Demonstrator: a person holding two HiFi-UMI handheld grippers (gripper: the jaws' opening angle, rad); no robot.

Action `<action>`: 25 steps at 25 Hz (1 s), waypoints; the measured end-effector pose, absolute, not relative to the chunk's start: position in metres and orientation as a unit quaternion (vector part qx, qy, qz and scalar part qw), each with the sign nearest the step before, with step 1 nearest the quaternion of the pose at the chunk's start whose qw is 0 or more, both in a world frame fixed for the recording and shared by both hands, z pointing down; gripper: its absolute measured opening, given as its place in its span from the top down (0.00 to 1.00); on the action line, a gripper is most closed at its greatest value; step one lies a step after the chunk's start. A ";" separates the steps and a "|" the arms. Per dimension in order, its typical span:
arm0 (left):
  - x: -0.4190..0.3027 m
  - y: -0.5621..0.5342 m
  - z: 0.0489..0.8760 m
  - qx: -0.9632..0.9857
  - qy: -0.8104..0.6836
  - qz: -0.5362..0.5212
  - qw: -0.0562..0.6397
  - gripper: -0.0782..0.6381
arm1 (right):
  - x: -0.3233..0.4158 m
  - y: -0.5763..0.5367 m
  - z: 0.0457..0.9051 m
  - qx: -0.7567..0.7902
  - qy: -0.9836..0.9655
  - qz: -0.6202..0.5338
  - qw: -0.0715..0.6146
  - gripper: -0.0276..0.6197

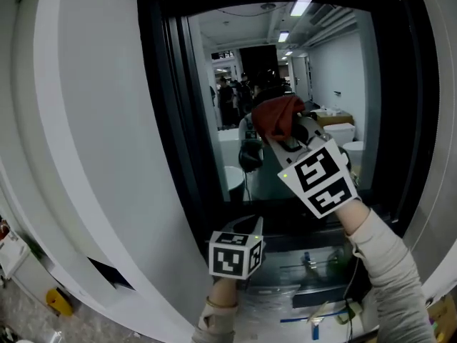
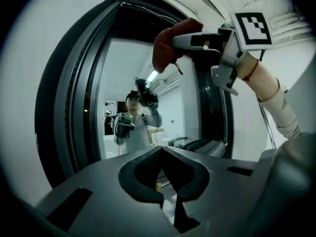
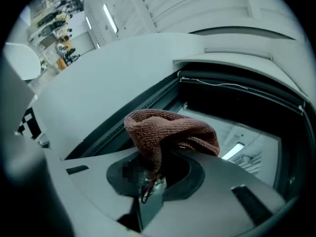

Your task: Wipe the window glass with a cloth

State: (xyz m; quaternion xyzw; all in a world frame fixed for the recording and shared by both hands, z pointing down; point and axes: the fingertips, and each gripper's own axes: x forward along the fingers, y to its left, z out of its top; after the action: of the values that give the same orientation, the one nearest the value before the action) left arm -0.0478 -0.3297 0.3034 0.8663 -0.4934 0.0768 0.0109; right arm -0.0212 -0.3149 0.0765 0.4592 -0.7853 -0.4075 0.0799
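Observation:
The window glass (image 1: pixel 235 106) sits in a dark frame (image 1: pixel 166 120) and mirrors the room. A red-brown terry cloth (image 1: pixel 276 115) is bunched in my right gripper (image 1: pixel 289 131), which is shut on it and raised in front of the upper middle of the pane. Whether the cloth touches the glass I cannot tell. In the right gripper view the cloth (image 3: pixel 168 132) humps over the jaws and hides their tips. My left gripper (image 1: pixel 251 227) hangs lower, below the pane, shut with nothing in it. From the left gripper view the cloth (image 2: pixel 165 46) shows high up.
A white curved wall panel (image 1: pixel 93 156) flanks the window on the left. Below the sill a surface (image 1: pixel 314 291) carries plastic wrap and small tools. A yellow object (image 1: pixel 59 302) lies on the floor at lower left. A person's reflection (image 2: pixel 131 122) shows in the glass.

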 end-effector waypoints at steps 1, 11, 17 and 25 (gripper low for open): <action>-0.050 -0.335 0.300 0.866 -0.494 0.077 0.007 0.88 | -0.025 -0.321 0.060 0.465 -0.774 -0.423 0.080 0.89; -0.068 -0.376 0.293 0.864 -0.497 0.079 0.001 0.89 | -0.071 -0.371 -0.084 0.517 -0.658 -0.536 0.109 0.89; -0.081 -0.395 0.295 0.862 -0.500 0.083 0.003 0.88 | -0.096 -0.387 -0.142 0.557 -0.571 -0.591 0.122 0.89; -0.090 -0.411 0.296 0.861 -0.502 0.080 0.002 0.89 | -0.110 -0.403 -0.161 0.582 -0.514 -0.614 0.142 0.89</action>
State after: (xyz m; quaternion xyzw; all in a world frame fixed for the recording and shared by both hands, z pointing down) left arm -0.0902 -0.4110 0.2959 0.8609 -0.5025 0.0797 0.0016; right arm -0.1096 -0.4032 -0.1608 0.5817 -0.5144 -0.6138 0.1423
